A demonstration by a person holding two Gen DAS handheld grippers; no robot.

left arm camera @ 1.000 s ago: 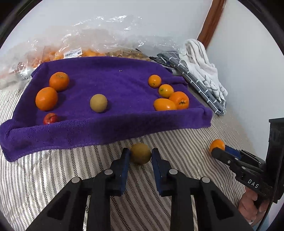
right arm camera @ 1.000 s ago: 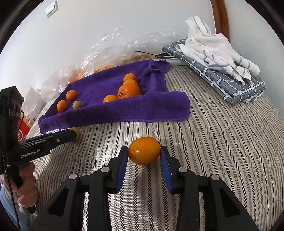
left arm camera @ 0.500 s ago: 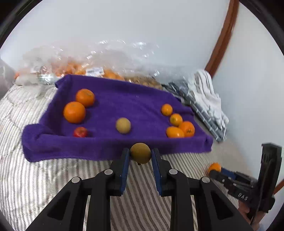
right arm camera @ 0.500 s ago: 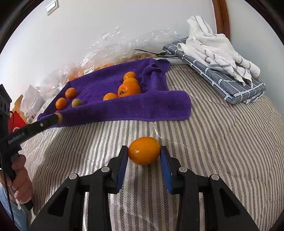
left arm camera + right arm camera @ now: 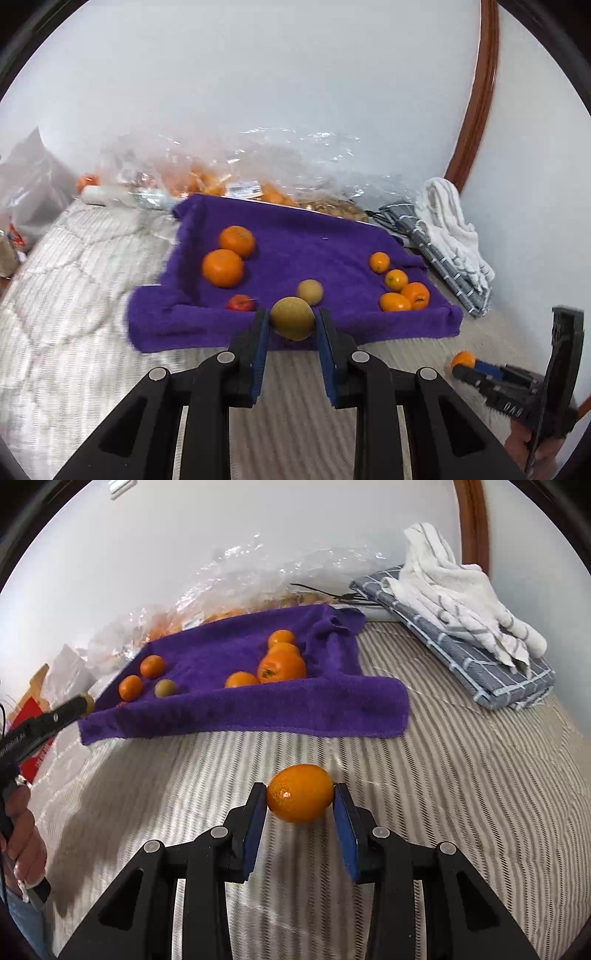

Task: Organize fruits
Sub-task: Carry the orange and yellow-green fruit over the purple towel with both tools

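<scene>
Left hand-held gripper (image 5: 291, 325): tilted downward, pinching brownish-green fruit (image 5: 292, 318); purple towel (image 5: 332, 254) just ahead.
Right hand-held gripper (image 5: 300, 797): angled down over bed (image 5: 461, 775), pinching orange fruit (image 5: 300, 793).

The right claw's (image 5: 466, 365) side reads "DAS"; the left claw's (image 5: 86, 703) lettering is too blurred to read.

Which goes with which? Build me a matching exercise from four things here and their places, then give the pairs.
1. nearest brown fruit
2. nearest orange fruit
3. small red fruit
4. white towel

A. on the purple towel
B. in the left tongs
C. on the folded grey cloth
D. in the right tongs

Pairs: 1-B, 2-D, 3-A, 4-C
</scene>
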